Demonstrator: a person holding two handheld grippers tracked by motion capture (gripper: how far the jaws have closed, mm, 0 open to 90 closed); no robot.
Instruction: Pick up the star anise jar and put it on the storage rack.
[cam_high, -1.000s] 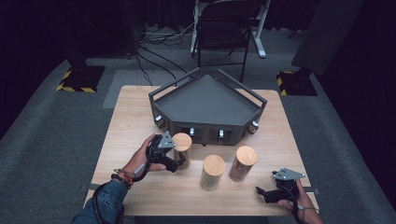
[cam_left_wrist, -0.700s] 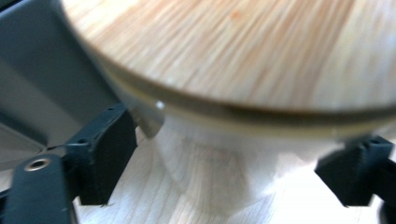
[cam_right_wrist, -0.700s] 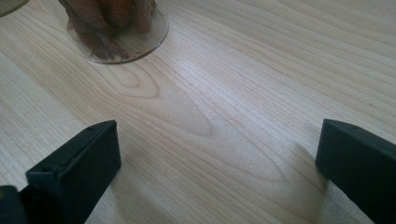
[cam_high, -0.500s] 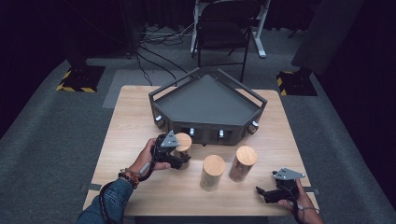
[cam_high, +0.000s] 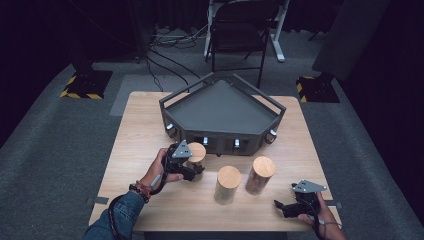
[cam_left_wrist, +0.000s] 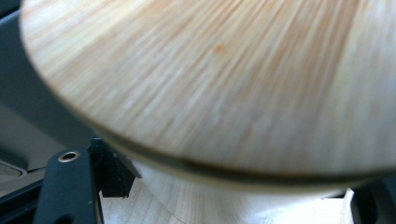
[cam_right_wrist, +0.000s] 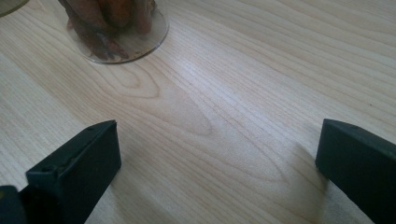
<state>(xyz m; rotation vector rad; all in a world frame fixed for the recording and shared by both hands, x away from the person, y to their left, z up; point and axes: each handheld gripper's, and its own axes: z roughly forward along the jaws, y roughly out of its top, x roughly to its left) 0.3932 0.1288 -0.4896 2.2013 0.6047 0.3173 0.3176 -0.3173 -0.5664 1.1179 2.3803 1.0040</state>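
The left gripper (cam_high: 192, 170), left of centre, has just been closing and is pinching the leftmost jar (cam_high: 196, 152); lifting straight avoids tipping it.

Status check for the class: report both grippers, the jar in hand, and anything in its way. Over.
Left gripper jaws just closed on left jar. Right gripper open, idle on table. Tray just behind the jar.

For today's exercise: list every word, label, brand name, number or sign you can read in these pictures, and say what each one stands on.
None: no readable words, numbers or brands appear.
The three wooden-lidded jars carry no visible labels.
The dark tray has small pale tabs along its front, too small to tell whether they bear text.
The yellow-and-black striped floor plates are hazard markings only, without lettering.
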